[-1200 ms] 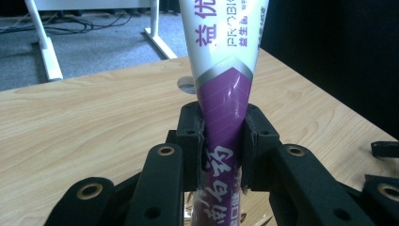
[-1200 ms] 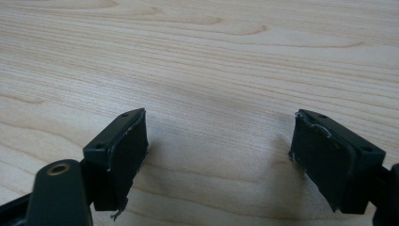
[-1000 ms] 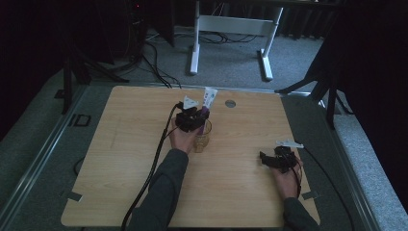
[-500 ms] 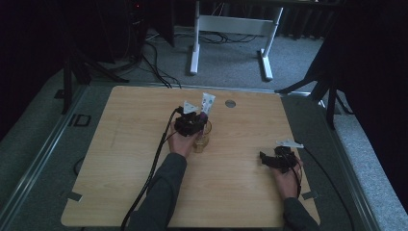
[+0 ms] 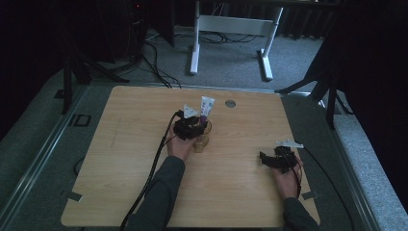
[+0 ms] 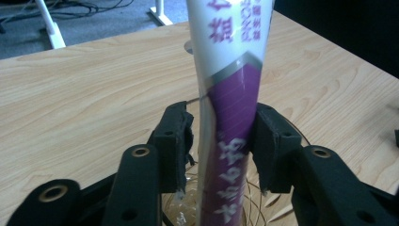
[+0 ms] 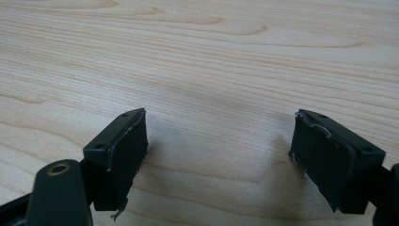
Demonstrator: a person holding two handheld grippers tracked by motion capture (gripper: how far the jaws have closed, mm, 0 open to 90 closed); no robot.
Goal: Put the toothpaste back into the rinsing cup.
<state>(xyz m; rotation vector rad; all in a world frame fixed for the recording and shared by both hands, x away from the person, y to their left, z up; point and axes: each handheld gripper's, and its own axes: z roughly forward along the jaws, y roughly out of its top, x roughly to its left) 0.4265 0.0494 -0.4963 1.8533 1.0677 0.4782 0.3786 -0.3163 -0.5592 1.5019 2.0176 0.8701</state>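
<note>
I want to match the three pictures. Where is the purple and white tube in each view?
High view: the tube stands upright in a clear glass cup near the table's middle, at the left gripper.
Left gripper view: the tube fills the centre, between the jaws; they have just been opening, with gaps at both pads.
Right gripper view: the tube is not in it.
Shared landmark: the light wooden tabletop.

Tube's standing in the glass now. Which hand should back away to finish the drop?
Left. The left gripper straddles the tube standing in the glass; its jaws have just been opening, with a gap on the left side. The right gripper rests open over bare table, apart.
</note>
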